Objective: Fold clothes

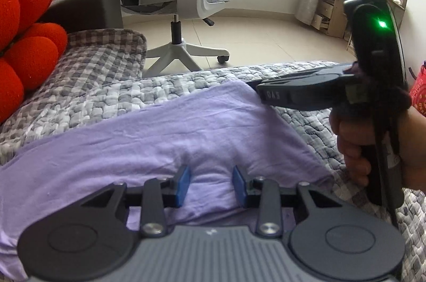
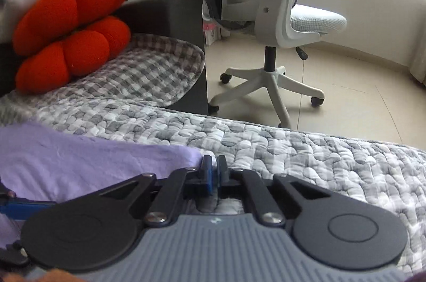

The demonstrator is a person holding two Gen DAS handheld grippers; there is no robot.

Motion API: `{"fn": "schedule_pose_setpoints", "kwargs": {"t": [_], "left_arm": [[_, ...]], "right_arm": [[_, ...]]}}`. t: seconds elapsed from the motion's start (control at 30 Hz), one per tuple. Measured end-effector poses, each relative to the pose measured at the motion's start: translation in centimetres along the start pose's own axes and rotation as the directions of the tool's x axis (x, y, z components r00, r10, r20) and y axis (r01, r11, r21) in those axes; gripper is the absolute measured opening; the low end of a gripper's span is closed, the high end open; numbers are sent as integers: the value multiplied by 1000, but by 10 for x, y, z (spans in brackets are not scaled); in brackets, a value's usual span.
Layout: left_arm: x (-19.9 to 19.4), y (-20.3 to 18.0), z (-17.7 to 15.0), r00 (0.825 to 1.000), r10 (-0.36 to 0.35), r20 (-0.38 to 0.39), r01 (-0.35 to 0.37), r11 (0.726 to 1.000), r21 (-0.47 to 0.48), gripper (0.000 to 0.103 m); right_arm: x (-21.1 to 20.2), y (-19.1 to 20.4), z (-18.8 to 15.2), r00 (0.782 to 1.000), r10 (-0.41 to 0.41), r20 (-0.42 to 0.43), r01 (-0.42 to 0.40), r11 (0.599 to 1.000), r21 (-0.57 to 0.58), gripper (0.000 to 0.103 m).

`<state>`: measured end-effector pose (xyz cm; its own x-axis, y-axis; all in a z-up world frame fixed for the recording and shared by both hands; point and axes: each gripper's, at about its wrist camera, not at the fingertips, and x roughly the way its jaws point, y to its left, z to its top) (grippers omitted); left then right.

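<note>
Lilac garment (image 1: 149,143) on quilted bed (image 2: 306,162), my left tool (image 1: 211,182) apart astride a fabric ridge, my right tool (image 2: 214,170) together at the garment's corner, my hand (image 1: 354,146) visible only from the left wrist.

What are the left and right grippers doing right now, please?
Left gripper: open, jaws astride a bump of the purple garment.
Right gripper: shut at the garment's corner; grip on the cloth cannot be told.

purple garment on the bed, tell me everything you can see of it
The purple garment is a soft, thin lilac cloth lying mostly flat on the grey checked quilt, lightly wrinkled. A raised fold sits between the left tool's parted blue pads. The right tool is shut at its far corner; whether it pinches cloth is unclear.
</note>
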<state>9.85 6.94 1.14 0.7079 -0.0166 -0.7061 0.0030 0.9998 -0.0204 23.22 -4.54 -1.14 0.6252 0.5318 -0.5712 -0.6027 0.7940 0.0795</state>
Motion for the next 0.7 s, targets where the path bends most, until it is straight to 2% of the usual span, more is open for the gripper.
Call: {"fn": "schedule_pose_setpoints", "kwargs": {"t": [0.13,0.2,0.3,0.4,0.5,0.7], "left_arm": [[-3,10,3,1000,-18,-1,18,999,-36,36],[-6,20,4,1000,-1,7,2,997,-79,36],[-12,34,6,999,34,23,-31,990,-140,34],[-7,39,4,999,30,-13,-32,987,-156,34],[-3,38,2,999,38,-35,-42,989,-140,34],[-6,39,1,998,24,-51,-29,994,-109,34]], "right_arm": [[-33,-9,7,997,32,70,-34,999,25,4],[-53,-7,9,993,75,88,-77,997,16,4],[-70,3,6,992,123,-4,-123,992,-42,5],[-65,14,-8,975,150,-166,-165,983,-78,5],[-66,20,-24,972,121,-200,-147,982,-118,4],[-91,19,-35,958,126,-259,-160,980,-114,4]]}}
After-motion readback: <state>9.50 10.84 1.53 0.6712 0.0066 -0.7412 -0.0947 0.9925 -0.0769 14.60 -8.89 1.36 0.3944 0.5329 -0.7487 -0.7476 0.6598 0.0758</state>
